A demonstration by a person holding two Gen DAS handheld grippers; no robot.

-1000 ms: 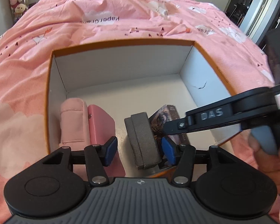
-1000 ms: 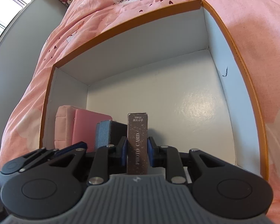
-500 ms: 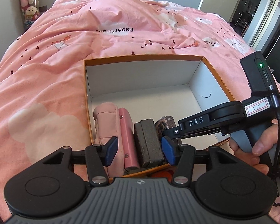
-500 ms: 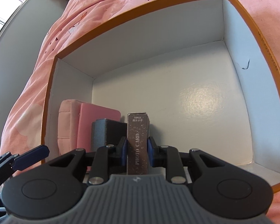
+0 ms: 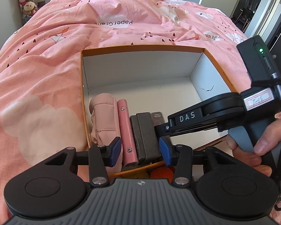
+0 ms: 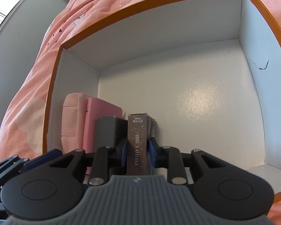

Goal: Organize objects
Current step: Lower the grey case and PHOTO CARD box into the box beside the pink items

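An orange box (image 5: 140,46) with a white inside lies on the pink bed. A pink pouch (image 5: 103,116), a pink case (image 5: 126,129) and a dark grey box (image 5: 144,133) stand in a row along its left wall. The brown photo card box (image 6: 136,140) stands upright beside the grey box (image 6: 106,131). My right gripper (image 6: 137,151) has its pads on the card box's sides and its jaws are opening. My left gripper (image 5: 140,151) hovers above the box's near edge. Its jaws are closing with nothing held between them.
A rumpled pink duvet (image 5: 65,46) surrounds the box. The right half of the box floor (image 6: 196,103) is bare. Orange and yellow soft items (image 5: 162,172) lie just outside the near wall. A hand (image 5: 256,146) holds the right gripper's handle. Plush toys (image 5: 26,1) stand at the far left.
The left gripper drew back and up from the box and its jaws narrowed. The grey box now stands against the pink case, and the right gripper set the card box beside it.
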